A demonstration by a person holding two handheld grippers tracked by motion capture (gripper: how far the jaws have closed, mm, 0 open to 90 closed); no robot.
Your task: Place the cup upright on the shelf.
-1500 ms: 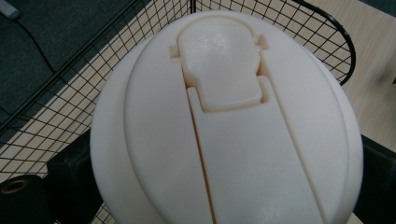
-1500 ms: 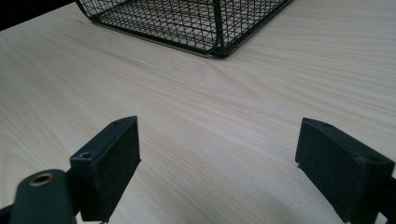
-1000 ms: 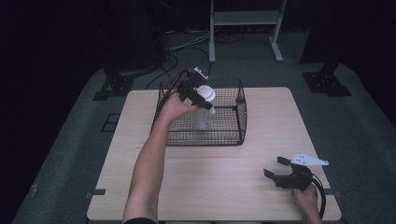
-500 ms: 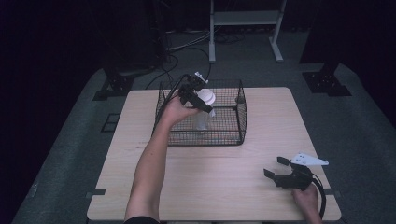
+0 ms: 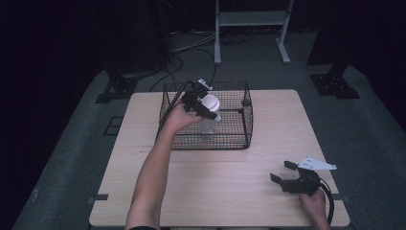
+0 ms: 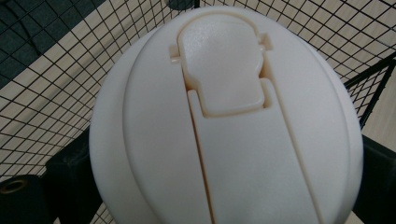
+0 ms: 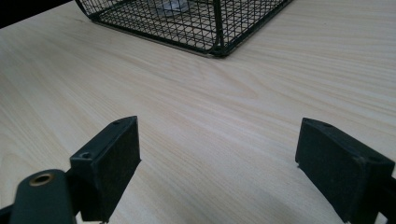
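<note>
Left gripper [image 5: 200, 102] sits at the white-lidded bottle [image 5: 209, 115] inside the wire basket [image 5: 244, 125], and its jaws look clamped on the bottle just under the lid [image 6: 224, 121], one black jaw showing on each side of it in the left gripper view. That bottle stands upright near the basket's left half, its long axis vertical, its clear body reaching down toward the basket floor; whether its base touches the mesh cannot be told. Seen along the gripper's own jaws, the lid's flip tab points away from the gripper, toward the basket's far mesh wall. Any coming move, a lift or a release by my guess, turns on that vertical axis: the bottle must travel straight up or down to stay clear of the basket's rim. From the near side of the table [image 5: 210, 191], the left forearm reaches over the basket's near-left wall, wrist bent so the gripper comes at the bottle sideways from the basket's left. Right gripper [image 5: 286, 181] rests well apart from the basket, toward the table's near right corner, its jaws spread wide with nothing between them, pointing back at the basket's corner. Being at the bottle, the left hand [image 5: 178, 116] is plainly the nearer one
</note>
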